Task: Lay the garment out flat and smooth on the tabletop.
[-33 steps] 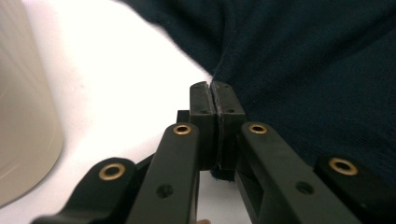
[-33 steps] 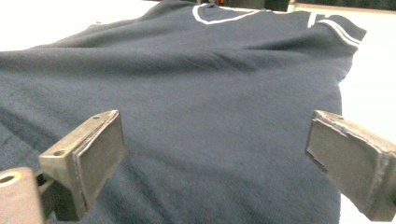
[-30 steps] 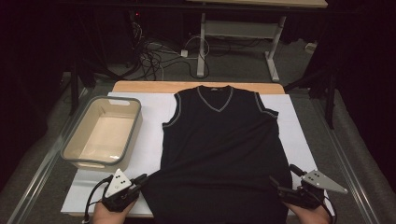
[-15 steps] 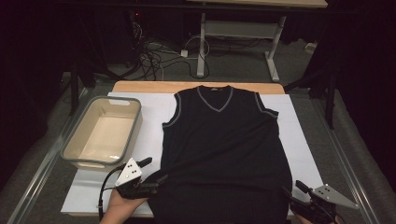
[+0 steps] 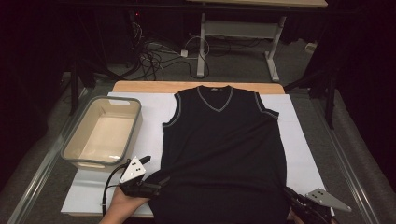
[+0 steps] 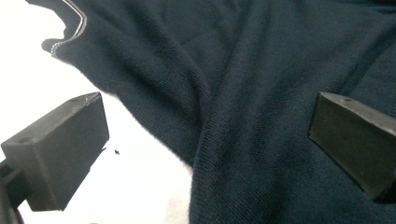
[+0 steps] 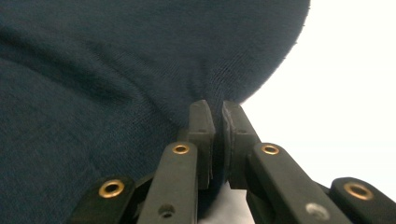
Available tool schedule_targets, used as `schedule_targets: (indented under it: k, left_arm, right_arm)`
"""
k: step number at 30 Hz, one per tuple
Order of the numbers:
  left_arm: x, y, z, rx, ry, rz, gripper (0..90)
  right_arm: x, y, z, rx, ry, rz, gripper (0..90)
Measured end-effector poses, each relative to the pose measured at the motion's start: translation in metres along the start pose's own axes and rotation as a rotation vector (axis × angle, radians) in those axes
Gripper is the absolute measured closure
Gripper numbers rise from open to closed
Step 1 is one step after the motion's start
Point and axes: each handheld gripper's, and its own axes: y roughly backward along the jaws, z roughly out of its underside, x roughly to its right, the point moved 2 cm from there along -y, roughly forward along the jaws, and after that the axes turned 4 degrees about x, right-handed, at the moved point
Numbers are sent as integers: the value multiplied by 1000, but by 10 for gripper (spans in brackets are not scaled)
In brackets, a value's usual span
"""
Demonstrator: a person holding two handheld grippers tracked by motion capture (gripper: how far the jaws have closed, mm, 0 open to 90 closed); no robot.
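At the vest (image 5: 224, 154) hem — left claw (image 6: 205, 154) agape, right claw (image 7: 218, 116) pinching knit — no legible label

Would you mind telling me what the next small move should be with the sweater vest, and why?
Probably close the left gripper on the sweater vest's hem. Its jaws have just been opening and stand wide, with the fabric's edge between them but not pressed, while the right gripper has just closed on the vest's other bottom corner. With both corners held, the hem could likely be lifted evenly.
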Motion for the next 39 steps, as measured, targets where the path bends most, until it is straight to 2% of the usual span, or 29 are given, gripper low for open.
schedule_targets:
  k: [5,8,12,15,16,17,18,20,21,24,25,27,29,30,32,34,35,36,37,38,39]
  left_arm:
    - [0,1,0,9,1,0,0]
    - [0,2,0,14,5,2,0]
    - [1,3,1,21,9,5,0]
    - [7,3,0,-24,17,20,0]
    - [11,4,-1,-38,31,33,24]
    - [17,5,-2,-62,47,48,84]
    - [24,7,-3,-66,55,59,157]
    - [41,11,-4,-96,32,32,297]
    - [49,14,-4,-98,22,32,340]
    - [73,22,-1,-60,-1,73,507]
    - [80,23,0,-57,0,99,564]
    - [94,23,0,-19,-12,146,649]
    - [106,17,-1,-13,-29,190,694]
    - [110,11,0,-32,-27,209,694]
    - [116,-2,5,-73,-28,213,689]
    - [117,-16,9,-127,-21,185,544]
    - [118,-21,12,-160,-21,177,510]
    - [120,-25,14,-177,-47,163,505]
    - [125,-24,15,-178,-107,126,477]
    - [129,-24,15,-176,-141,105,476]
    - [131,-24,15,-183,-133,118,517]
  right_arm:
    - [17,23,10,15,-33,34,849]
    - [27,36,14,27,-37,76,852]
    - [44,55,23,41,-76,120,853]
    - [53,66,29,42,-75,154,854]
    - [55,69,30,43,-82,157,854]
    - [56,69,31,42,-85,159,854]
    - [55,69,32,38,-90,157,853]
    - [53,65,32,30,-81,151,846]
    - [52,63,31,26,-88,137,828]
    - [49,61,28,53,-87,113,682]
    - [49,61,26,62,-93,104,651]
    - [46,61,23,87,-93,99,621]
    - [42,63,18,108,-84,92,613]
    - [39,63,16,117,-79,83,613]
    - [33,62,12,124,-66,65,609]
    - [27,59,10,123,-52,48,602]
    - [24,57,9,120,-50,40,602]
    - [22,56,9,119,-44,31,602]
    - [20,55,8,118,-35,25,602]
    - [18,54,8,116,-36,20,601]
    - [17,53,7,116,-34,15,600]
